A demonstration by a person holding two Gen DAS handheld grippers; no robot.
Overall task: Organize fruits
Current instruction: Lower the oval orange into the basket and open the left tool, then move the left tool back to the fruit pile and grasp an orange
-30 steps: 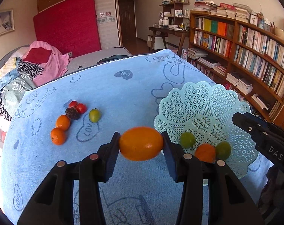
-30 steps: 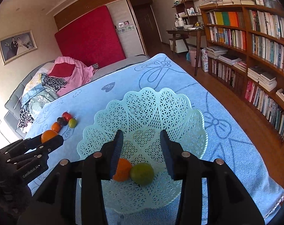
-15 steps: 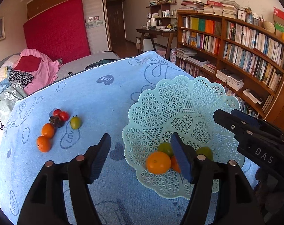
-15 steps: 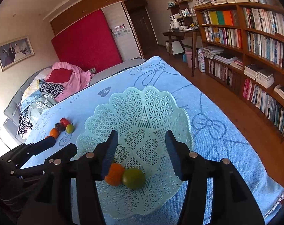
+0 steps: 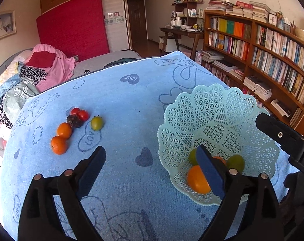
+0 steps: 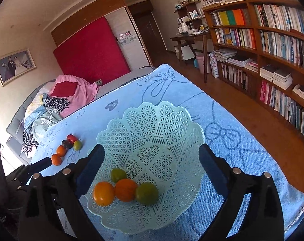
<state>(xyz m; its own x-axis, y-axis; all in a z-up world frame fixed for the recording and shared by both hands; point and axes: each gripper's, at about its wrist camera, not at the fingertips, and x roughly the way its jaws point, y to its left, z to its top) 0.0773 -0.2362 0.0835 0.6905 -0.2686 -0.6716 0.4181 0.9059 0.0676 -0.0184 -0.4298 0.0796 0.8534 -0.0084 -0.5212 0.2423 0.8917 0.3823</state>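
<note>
**Both Tools Open; Four Fruits in Basket, Six on Cloth**

The left tool [image 5: 152, 164] has its jaws spread wide with nothing between them. It hovers over the blue cloth [image 5: 131, 104], its right finger overlapping the near-left rim of the basket [image 5: 212, 108].

The right tool [image 6: 150, 158] is likewise spread wide and empty, its two fingers flanking the basket [image 6: 152, 124] from above.

The pale green lattice basket holds four fruits at its near side: a yellow-orange fruit [image 6: 103, 193], an orange fruit [image 6: 125, 189] touching it, a large green fruit [image 6: 146, 193] touching that one, and a smaller green fruit [image 6: 118, 175] just behind.

Six fruits lie on the cloth, well apart from the basket to its left: two oranges [image 5: 61, 138], two red tomatoes [image 5: 79, 113], one dark fruit [image 5: 74, 121] between these pairs, and one green tomato [image 5: 96, 123] just beside them.
</note>
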